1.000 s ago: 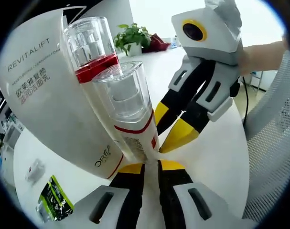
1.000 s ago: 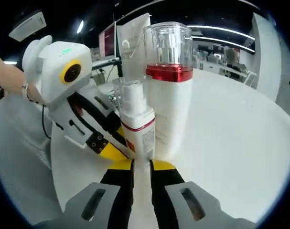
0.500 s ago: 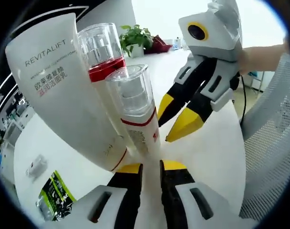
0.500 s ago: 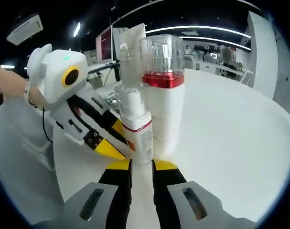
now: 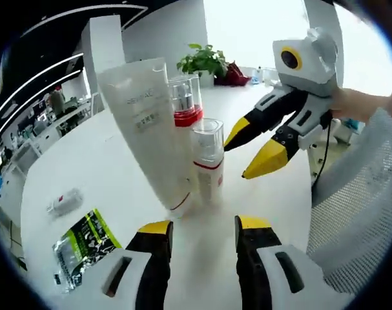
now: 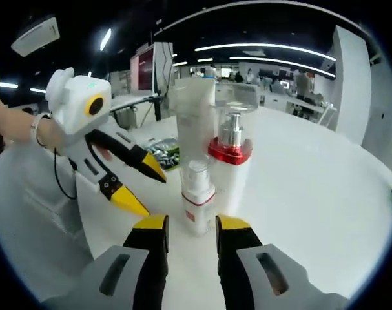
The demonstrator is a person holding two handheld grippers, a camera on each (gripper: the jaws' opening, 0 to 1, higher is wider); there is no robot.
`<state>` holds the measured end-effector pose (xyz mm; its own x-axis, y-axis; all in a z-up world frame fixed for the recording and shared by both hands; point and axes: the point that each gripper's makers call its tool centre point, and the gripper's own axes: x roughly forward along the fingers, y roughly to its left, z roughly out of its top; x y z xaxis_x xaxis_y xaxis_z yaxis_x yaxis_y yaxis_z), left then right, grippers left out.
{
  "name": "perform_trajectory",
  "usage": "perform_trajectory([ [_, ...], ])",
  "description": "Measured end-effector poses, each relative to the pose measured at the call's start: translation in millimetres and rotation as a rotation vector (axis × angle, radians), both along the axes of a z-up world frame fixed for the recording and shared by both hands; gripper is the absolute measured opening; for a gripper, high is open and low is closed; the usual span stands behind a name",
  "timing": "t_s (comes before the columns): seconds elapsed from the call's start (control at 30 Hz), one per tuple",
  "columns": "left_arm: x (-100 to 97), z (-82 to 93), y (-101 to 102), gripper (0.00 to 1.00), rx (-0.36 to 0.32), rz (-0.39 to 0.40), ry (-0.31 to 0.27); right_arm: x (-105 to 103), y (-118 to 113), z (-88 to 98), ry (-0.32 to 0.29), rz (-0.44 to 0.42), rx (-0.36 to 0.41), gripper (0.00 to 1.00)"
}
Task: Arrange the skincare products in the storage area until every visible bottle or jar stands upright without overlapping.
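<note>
On the round white table [image 5: 112, 161], a small clear-capped spray bottle [image 5: 207, 161], a taller red-collared pump bottle [image 5: 185, 106] and a white tube [image 5: 147, 129] stand upright, bunched together. Left gripper [image 5: 202, 227] and right gripper [image 6: 186, 225] gape empty nearby. A green sachet [image 5: 82, 245] lies aside.

A white round bench [image 5: 105, 174] carries three skincare containers standing upright close together: a large white tube [image 5: 150, 123], a red-collared pump bottle [image 5: 185, 103] and a small spray bottle [image 5: 207, 161]. A green packet [image 5: 82, 242] and a small clear packet [image 5: 63, 202] lie flat nearby.
</note>
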<state>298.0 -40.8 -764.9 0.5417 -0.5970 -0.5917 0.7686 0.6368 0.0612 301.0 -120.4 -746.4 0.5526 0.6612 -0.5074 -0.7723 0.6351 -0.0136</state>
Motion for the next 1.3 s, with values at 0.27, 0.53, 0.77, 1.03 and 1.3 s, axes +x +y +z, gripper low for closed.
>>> perform_trajectory([
  [0.27,-5.5,23.0,25.5,0.63,-0.049,0.076,-0.023,-17.4,1.0,17.1,-0.006,0.012,-0.020,0.47],
  [0.53,-25.6,44.7,39.4,0.76,-0.084,0.077,-0.021,-27.4,1.5,36.3,-0.017,-0.026,-0.044,0.68],
  [0.77,-35.2,59.9,52.4,0.89,-0.116,0.107,-0.046,-32.8,0.7,44.1,-0.031,-0.052,-0.061,0.82],
  [1.03,-44.4,74.2,70.9,0.98,-0.190,0.166,-0.057,-39.8,-2.6,44.0,-0.005,-0.093,-0.056,0.90],
  [1.3,-60.5,77.2,83.5,0.99,-0.205,0.195,-0.057,-51.5,1.0,51.8,-0.016,-0.120,-0.038,0.99],
])
